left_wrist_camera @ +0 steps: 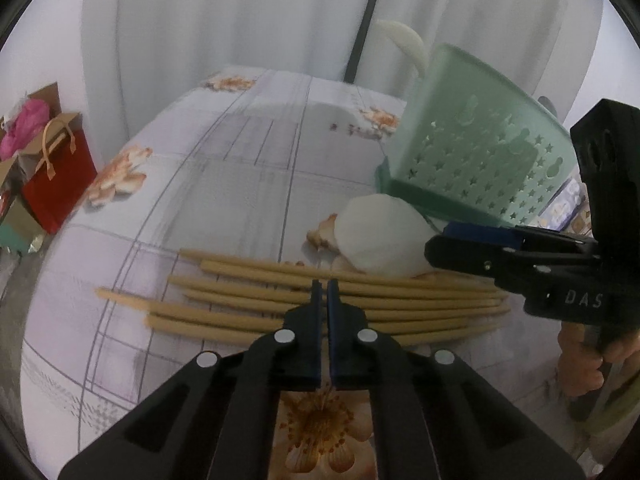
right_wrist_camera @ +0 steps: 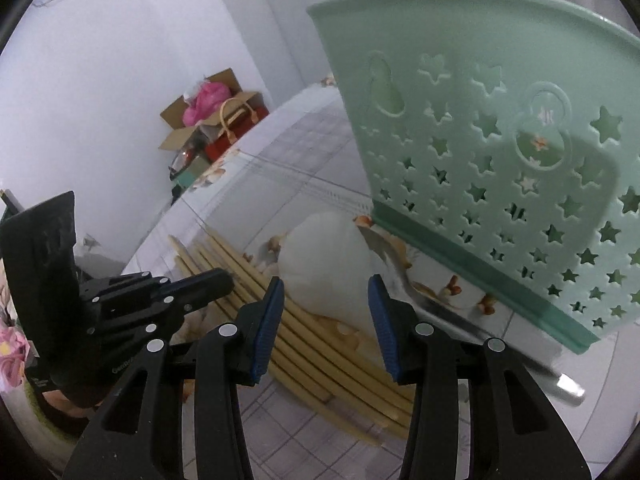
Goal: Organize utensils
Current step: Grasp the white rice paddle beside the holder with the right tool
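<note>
Several tan chopsticks (left_wrist_camera: 248, 304) lie side by side on the flowered tablecloth (left_wrist_camera: 240, 168). My left gripper (left_wrist_camera: 325, 290) is shut, its tips just above the middle of the bundle, and I see nothing between the jaws. It also shows at the left of the right wrist view as the left gripper (right_wrist_camera: 220, 280). My right gripper (right_wrist_camera: 325, 282) stands open over the chopsticks (right_wrist_camera: 320, 356), with a white rounded spoon-like piece (right_wrist_camera: 324, 264) just beyond its tips. From the left wrist view the right gripper (left_wrist_camera: 438, 242) reaches in beside that white piece (left_wrist_camera: 380, 232).
A mint-green basket (right_wrist_camera: 500, 152) with star holes stands at the right, also in view as the basket (left_wrist_camera: 472, 136). A metal utensil (right_wrist_camera: 452, 316) lies along its base. A red gift bag (left_wrist_camera: 56, 176) and a cardboard box (right_wrist_camera: 208, 120) sit past the table's far-left edge. A hand (left_wrist_camera: 580, 368) holds the right gripper.
</note>
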